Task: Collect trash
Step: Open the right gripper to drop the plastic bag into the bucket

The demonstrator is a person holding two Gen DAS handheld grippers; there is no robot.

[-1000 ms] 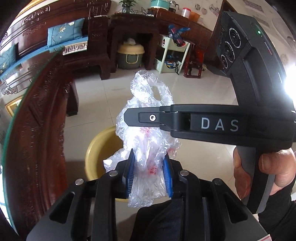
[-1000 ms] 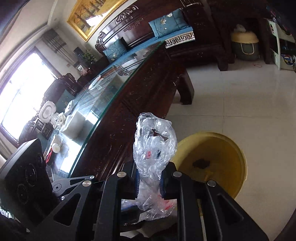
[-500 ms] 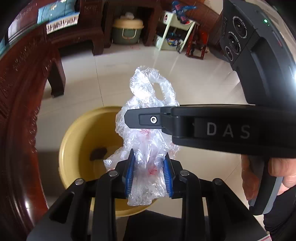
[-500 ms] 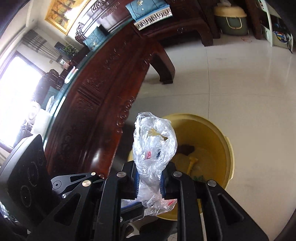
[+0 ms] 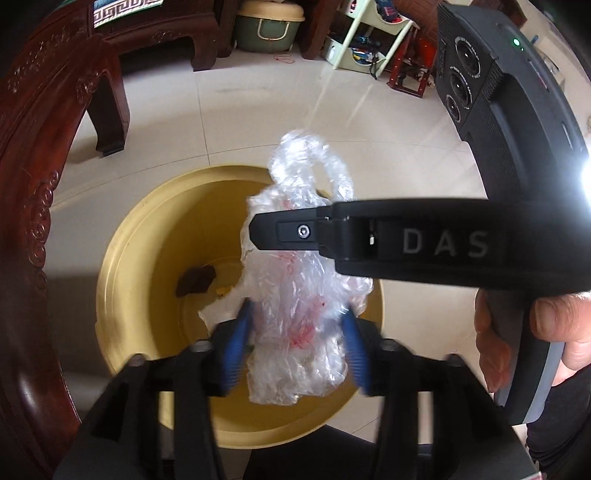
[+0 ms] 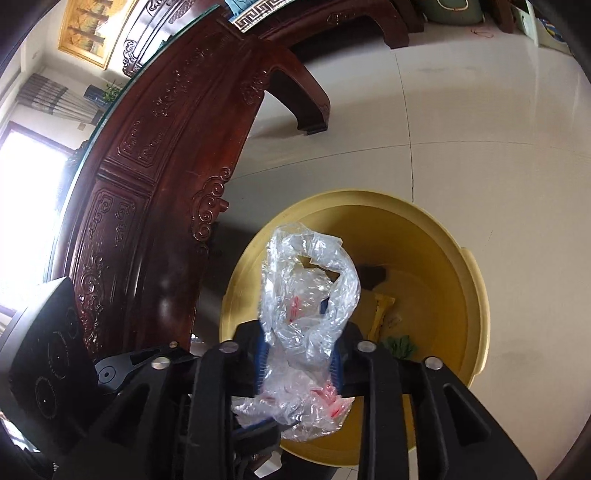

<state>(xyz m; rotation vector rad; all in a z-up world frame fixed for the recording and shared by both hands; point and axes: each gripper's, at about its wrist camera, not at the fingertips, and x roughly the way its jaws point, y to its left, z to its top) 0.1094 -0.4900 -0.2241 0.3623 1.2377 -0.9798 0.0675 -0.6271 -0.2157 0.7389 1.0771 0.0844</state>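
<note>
In the left wrist view the left gripper (image 5: 297,345) fills the lower middle of the frame; its blue pads (image 5: 236,343) stand apart with a gap to the crumpled clear plastic bag (image 5: 295,291) between them, so it looks open, though the pads are blurred and contact on the left pad cannot be judged; the bag carries red print and rises from lower centre to a looped handle at upper centre. Across the middle right of that frame lies the right gripper (image 5: 406,240), a black bar marked DAS, with its tip laid over the bag; the person's right hand (image 5: 546,339) grips its handle at the right edge.

In the right wrist view the right gripper (image 6: 297,358) sits at bottom centre, closed on the same bag (image 6: 306,302), which is pinched between its blue pads (image 6: 260,354) and bulges above and below them; the left gripper's black body (image 6: 48,354) shows at the lower left.

Behind the bag in both views stands a yellow bucket (image 5: 122,280) on the pale tiled floor (image 5: 369,129); the bag hangs over its mouth; inside lie a dark brown scrap (image 5: 195,278), a yellow piece (image 6: 380,314) and something green (image 6: 400,345). A carved dark wooden table (image 6: 155,192) curves along the left of each frame, just beside the bucket (image 6: 476,295); a framed picture (image 6: 92,33) hangs at the upper left of the right wrist view.
</note>
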